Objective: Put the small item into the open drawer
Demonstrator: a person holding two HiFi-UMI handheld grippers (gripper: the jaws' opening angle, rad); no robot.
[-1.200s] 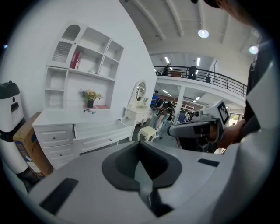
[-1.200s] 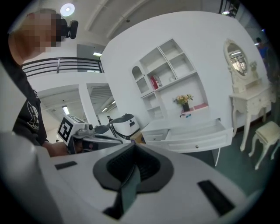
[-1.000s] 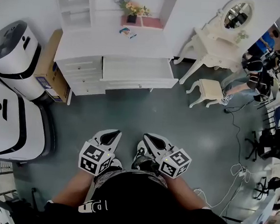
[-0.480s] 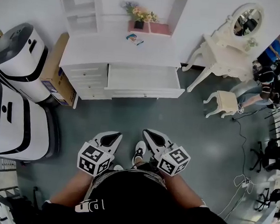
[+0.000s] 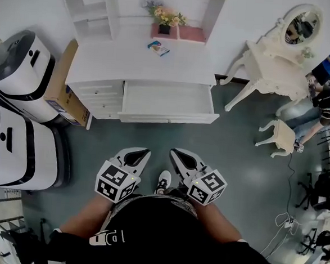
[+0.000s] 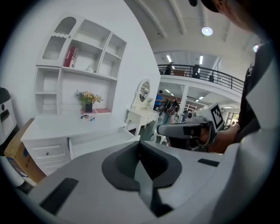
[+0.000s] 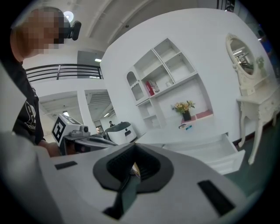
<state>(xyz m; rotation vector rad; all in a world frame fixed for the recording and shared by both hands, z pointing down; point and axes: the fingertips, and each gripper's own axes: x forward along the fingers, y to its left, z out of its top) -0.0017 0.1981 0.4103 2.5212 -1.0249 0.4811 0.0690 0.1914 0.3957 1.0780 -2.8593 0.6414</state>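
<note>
A small blue-and-white item (image 5: 158, 47) lies on top of the white desk (image 5: 102, 56), in front of a flower pot (image 5: 165, 19). Below it the desk's wide drawer (image 5: 169, 119) stands pulled out and looks bare inside. It also shows in the left gripper view (image 6: 103, 140) and the right gripper view (image 7: 210, 148). Both grippers hang close to the person's body, well short of the desk. My left gripper (image 5: 143, 152) is shut with nothing in it. My right gripper (image 5: 174, 152) is shut too; a thin yellowish sliver shows deep between its jaws, and I cannot tell what it is.
Two large white machines (image 5: 17, 73) (image 5: 17, 146) and a cardboard box (image 5: 64, 87) stand left of the desk. A white vanity table (image 5: 277, 63) with a mirror and a stool (image 5: 280, 136) stand at the right. Cables (image 5: 286, 205) trail over the grey floor.
The view has shifted, so the desk sits a little lower and the stool farther right. Both grippers stay shut in front of the body.
</note>
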